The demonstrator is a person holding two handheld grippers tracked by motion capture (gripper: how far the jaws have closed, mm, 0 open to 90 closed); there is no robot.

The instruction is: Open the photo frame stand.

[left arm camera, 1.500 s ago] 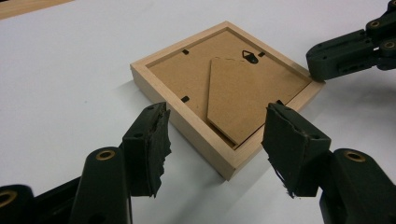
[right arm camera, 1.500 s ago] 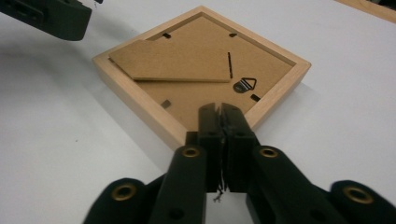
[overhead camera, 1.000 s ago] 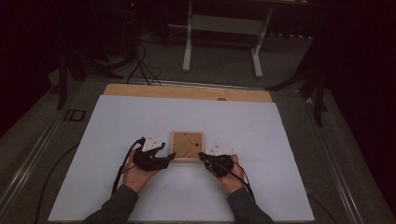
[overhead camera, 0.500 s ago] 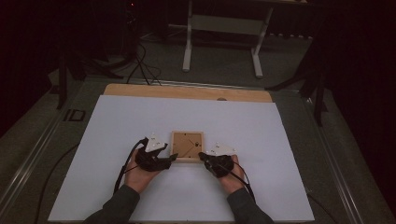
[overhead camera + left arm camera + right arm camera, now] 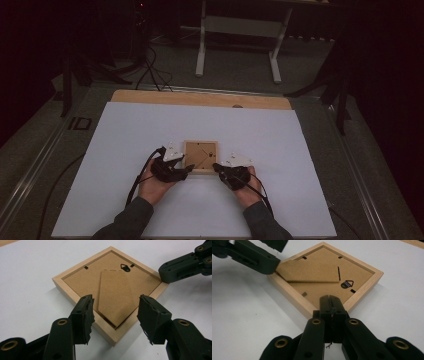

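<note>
Wooden picture frame [image 5: 201,156] face-down (stand flap up)

A white rectangular sheet [image 5: 150,130] covers the counter, a strip of pale wood [image 5: 200,98] bare along its far edge. Beyond — a white metal stand [image 5: 239,30] and black cables [image 5: 150,70] on the dark floor.

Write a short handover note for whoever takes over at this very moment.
Left gripper: open, jaws just been closing, straddling the near corner of the picture frame; pads not touching it.
Right gripper: shut, tips resting at the frame's other near corner.
The frame lies face down, mid-table, its stand flap flat on the back.
Done: both grippers in place.
Left: probably gripping the corner or lifting the flap.
</note>
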